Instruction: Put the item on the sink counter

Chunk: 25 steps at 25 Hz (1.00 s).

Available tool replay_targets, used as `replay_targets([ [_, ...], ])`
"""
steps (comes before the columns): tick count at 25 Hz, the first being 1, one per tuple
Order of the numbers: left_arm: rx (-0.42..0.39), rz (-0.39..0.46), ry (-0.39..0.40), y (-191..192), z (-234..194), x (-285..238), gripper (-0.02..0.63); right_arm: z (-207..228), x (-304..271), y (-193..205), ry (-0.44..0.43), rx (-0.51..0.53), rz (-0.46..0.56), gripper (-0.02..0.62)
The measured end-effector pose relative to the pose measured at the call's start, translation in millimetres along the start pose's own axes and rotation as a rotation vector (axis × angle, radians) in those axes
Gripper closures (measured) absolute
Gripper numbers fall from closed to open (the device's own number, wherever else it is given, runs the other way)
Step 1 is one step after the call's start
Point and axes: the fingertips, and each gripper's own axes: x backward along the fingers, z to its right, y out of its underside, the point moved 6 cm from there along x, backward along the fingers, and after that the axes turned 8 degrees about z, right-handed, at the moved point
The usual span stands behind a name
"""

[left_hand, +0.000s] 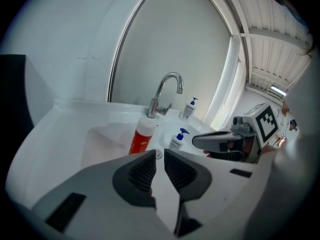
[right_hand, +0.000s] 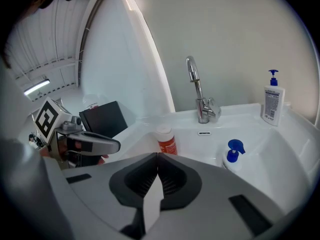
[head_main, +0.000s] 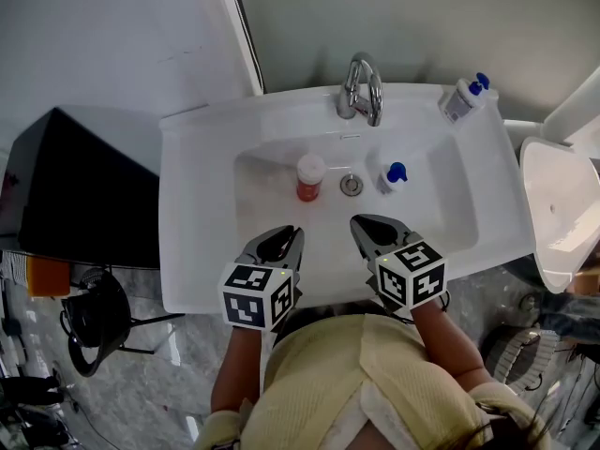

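An orange bottle with a white cap (head_main: 309, 177) (left_hand: 142, 136) (right_hand: 166, 140) stands in the basin, left of the drain (head_main: 352, 185). To the drain's right, a small white bottle with a blue pump (head_main: 392, 175) (left_hand: 177, 139) (right_hand: 232, 154) sits in the basin too. A taller white pump bottle (head_main: 464, 98) (right_hand: 272, 101) stands on the sink counter (head_main: 187, 204) at the back right. My left gripper (head_main: 286, 237) (left_hand: 160, 154) hovers over the basin's front rim, shut and empty. Beside it my right gripper (head_main: 367, 225) (right_hand: 157, 156) is shut with nothing held.
A chrome faucet (head_main: 361, 87) rises at the back centre of the sink. A black box (head_main: 84, 186) stands left of the sink, and a white fixture (head_main: 558, 214) stands to its right. A black stand (head_main: 94, 322) is on the floor, lower left.
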Motion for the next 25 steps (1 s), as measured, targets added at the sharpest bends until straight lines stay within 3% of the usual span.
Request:
replay_targets([
  [25,-0.01,-0.018,-0.008,-0.9,-6.6,-5.3,0.528,2.6,-4.2,-7.1,0.001,0.02,-0.003,0.571],
])
